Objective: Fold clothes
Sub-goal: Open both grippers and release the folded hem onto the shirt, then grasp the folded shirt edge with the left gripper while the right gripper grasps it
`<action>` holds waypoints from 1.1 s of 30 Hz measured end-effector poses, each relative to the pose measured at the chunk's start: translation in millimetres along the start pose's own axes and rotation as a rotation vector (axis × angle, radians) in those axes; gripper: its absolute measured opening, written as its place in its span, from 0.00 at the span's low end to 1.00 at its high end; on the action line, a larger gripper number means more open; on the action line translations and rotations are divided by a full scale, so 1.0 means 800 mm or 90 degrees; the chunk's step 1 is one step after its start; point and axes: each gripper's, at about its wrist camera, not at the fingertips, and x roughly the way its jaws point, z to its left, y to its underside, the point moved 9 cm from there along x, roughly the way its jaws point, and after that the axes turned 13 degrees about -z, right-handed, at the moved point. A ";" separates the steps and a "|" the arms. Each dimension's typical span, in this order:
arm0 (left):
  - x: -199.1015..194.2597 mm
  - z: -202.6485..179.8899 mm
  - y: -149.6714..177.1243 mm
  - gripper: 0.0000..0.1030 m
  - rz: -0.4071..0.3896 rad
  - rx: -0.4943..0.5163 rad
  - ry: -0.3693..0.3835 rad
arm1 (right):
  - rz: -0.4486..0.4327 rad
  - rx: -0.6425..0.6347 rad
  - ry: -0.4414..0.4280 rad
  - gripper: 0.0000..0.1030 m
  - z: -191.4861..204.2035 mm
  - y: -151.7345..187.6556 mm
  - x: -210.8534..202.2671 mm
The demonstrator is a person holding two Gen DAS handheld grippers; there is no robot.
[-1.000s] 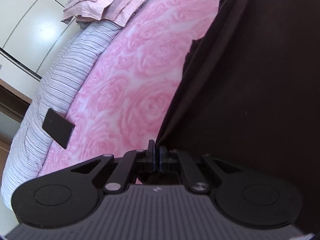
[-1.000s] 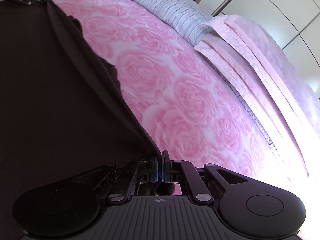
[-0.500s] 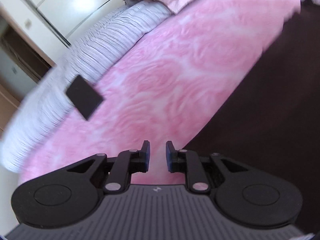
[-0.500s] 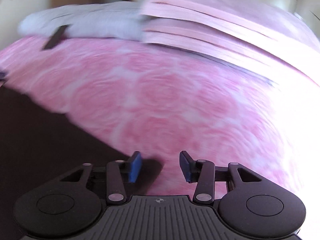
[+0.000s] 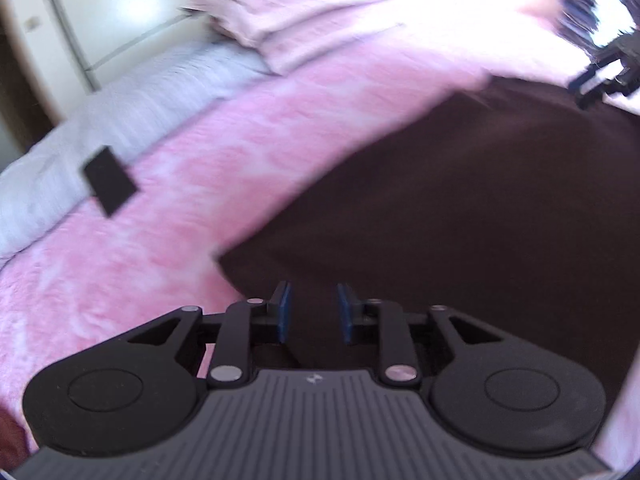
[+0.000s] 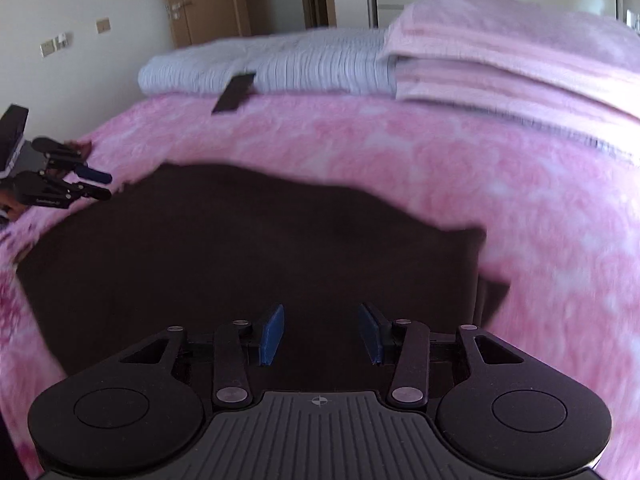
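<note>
A dark brown garment (image 5: 460, 208) (image 6: 240, 248) lies flat on the pink rose-patterned bedspread (image 5: 180, 184) (image 6: 440, 168). My left gripper (image 5: 311, 312) is open above the garment's near corner, nothing between its blue pads. My right gripper (image 6: 320, 334) is open too, hovering over the garment's near edge, with a small folded flap of cloth to its right. In the right wrist view the left gripper (image 6: 94, 184) shows at the far left by the garment's corner. The right gripper (image 5: 600, 80) appears at the top right of the left wrist view.
A black flat rectangle (image 5: 109, 180) (image 6: 234, 92) lies where the pink spread meets a grey striped blanket (image 5: 132, 108) (image 6: 280, 64). Folded pink bedding (image 5: 288, 24) (image 6: 520, 48) is stacked at the bed's far side. Wardrobe doors (image 5: 120, 8) and a wooden door (image 6: 204, 0) stand behind.
Both grippers were shut on the lifted garment's corners a second ago; they have opened, the garment now lies flat on the bed, and both grippers have pulled back over it.
</note>
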 end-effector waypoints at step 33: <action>-0.129 -0.172 0.069 0.39 -0.062 0.507 -0.082 | 0.076 -0.739 0.164 0.57 0.145 0.129 -0.069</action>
